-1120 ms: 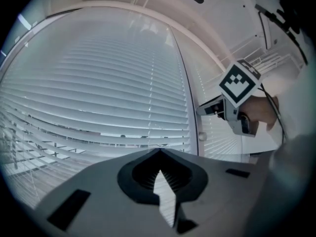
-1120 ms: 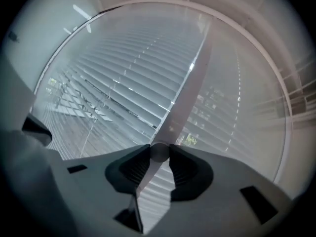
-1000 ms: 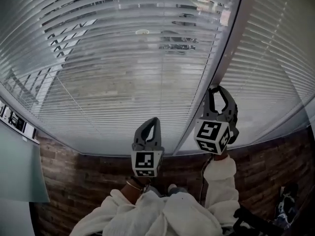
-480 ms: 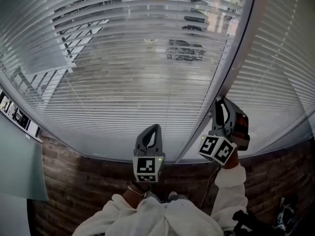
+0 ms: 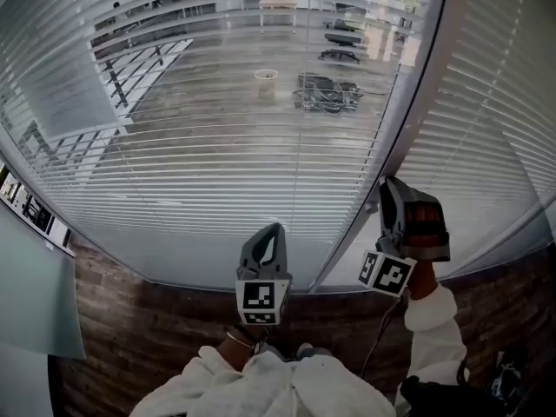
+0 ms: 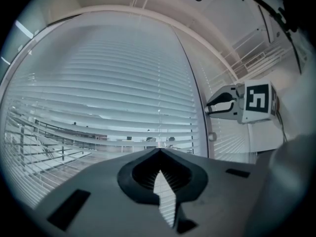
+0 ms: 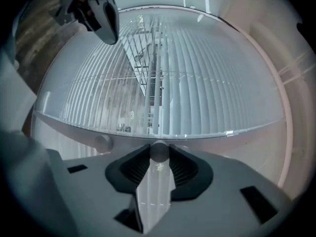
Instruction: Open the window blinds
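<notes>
White slatted blinds (image 5: 261, 163) cover the wide window ahead, tilted partly open so a wet terrace shows between the slats. My right gripper (image 5: 388, 185) is at the window post (image 5: 408, 120), shut on the blinds' thin tilt wand (image 7: 159, 153), which stands between its jaws in the right gripper view. From the left gripper view the right gripper (image 6: 210, 105) points at the post. My left gripper (image 5: 271, 231) hangs lower, in front of the sill, jaws shut with nothing in them; the left gripper (image 6: 159, 151) faces the slats.
A second set of blinds (image 5: 491, 102) covers the window right of the post. A brick wall (image 5: 148, 328) runs below the sill. A pale panel (image 5: 35, 302) stands at the left. A small round knob (image 7: 102, 143) hangs beside the wand.
The slats have tilted further open, so more of the outside shows. My right gripper has twisted on the wand, its marker cube swinging down. The left gripper has stayed put.
</notes>
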The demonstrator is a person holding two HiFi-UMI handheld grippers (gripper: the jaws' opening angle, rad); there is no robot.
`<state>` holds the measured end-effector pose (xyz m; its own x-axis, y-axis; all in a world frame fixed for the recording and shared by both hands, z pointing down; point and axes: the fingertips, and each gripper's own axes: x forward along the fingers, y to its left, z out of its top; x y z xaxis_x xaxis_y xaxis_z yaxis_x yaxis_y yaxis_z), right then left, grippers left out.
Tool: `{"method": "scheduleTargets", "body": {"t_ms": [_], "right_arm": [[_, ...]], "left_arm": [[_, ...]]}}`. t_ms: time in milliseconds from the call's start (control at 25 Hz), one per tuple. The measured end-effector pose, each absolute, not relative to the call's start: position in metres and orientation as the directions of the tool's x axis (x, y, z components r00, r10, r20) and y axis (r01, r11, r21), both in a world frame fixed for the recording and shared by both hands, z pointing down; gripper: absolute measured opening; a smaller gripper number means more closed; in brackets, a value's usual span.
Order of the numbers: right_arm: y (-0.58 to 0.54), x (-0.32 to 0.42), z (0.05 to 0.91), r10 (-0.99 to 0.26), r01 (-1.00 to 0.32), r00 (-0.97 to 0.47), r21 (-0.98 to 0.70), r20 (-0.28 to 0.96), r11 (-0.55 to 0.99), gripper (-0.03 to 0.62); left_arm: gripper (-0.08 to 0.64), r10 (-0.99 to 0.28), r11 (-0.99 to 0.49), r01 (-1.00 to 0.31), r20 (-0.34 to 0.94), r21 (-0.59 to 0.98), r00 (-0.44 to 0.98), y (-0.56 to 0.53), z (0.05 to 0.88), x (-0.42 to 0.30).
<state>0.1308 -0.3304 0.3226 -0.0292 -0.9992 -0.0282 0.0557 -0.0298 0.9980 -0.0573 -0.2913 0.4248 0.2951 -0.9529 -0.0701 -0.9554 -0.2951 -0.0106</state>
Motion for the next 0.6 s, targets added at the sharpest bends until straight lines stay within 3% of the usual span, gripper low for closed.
{"method": "scheduleTargets", "body": {"t_ms": [600], "right_arm": [[-0.3273,0.1295,0.3329,-0.995,0.258,-0.085,0.963,-0.055,-0.075,0.124]], "left_arm": [[-0.002,-0.954,-0.289,-0.957,-0.075,-0.024,0.290,-0.2930,0.4345,-0.0528]]}}
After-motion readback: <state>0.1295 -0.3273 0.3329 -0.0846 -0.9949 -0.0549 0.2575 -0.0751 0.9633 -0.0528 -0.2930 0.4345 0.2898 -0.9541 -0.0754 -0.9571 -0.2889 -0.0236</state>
